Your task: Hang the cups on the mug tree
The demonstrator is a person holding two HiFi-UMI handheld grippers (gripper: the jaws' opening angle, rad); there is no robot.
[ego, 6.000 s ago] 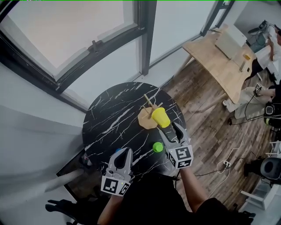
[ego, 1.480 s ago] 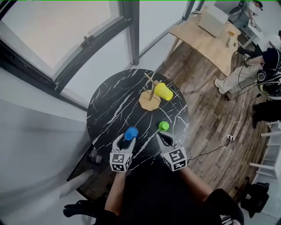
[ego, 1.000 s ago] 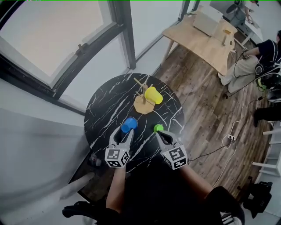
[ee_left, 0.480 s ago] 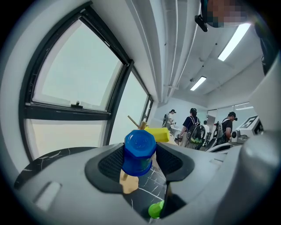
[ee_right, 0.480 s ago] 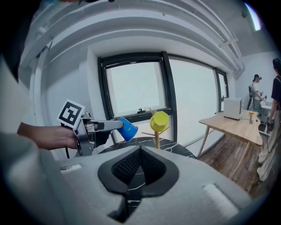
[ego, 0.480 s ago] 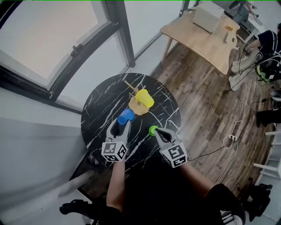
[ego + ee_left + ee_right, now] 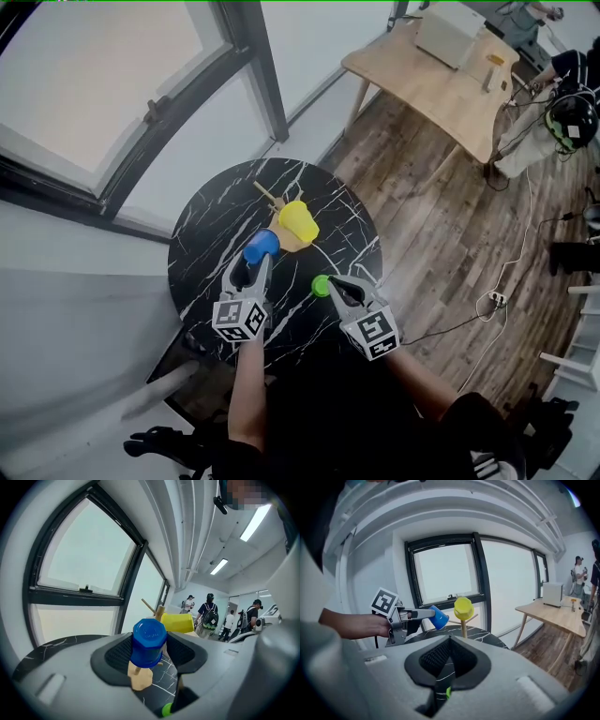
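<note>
Beside the mug tree (image 7: 463, 629), left gripper (image 7: 247, 270) jaws clamp the blue cup (image 7: 261, 247) by its wall, probably light, slick plastic; right gripper (image 7: 339, 287) jaws are clenched.

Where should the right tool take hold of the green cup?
Probably its side wall: the green cup sits on the table, small and round, clear of the other cups. Come in low from the near side, where the right tool points at it. Its jaws are shut, so open them first.
</note>
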